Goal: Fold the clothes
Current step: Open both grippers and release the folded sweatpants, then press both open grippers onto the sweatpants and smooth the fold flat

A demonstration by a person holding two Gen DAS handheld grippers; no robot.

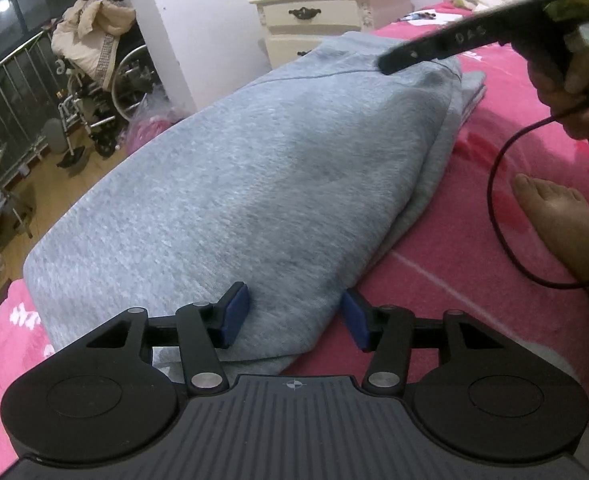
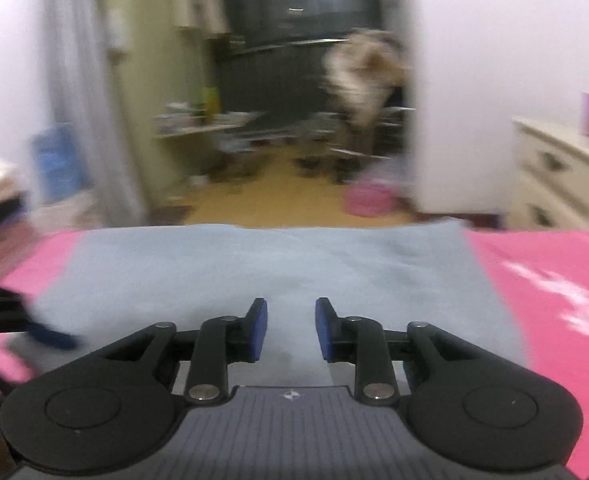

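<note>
While the gray sweatshirt lies folded in layers mid-frame on the pink bed, both the left gripper and right gripper hover spread, holding nothing. Maybe smoothing, maybe another fold.

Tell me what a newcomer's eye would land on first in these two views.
The folded grey garment dominates, lying across the pink bedspread at the bed's edge. The left gripper hangs open over its near corner, while the right gripper, also open, hovers above the cloth's far end. Behind, a cream nightstand stands against the wall, and a person's bare foot rests on the bedspread at right.
</note>
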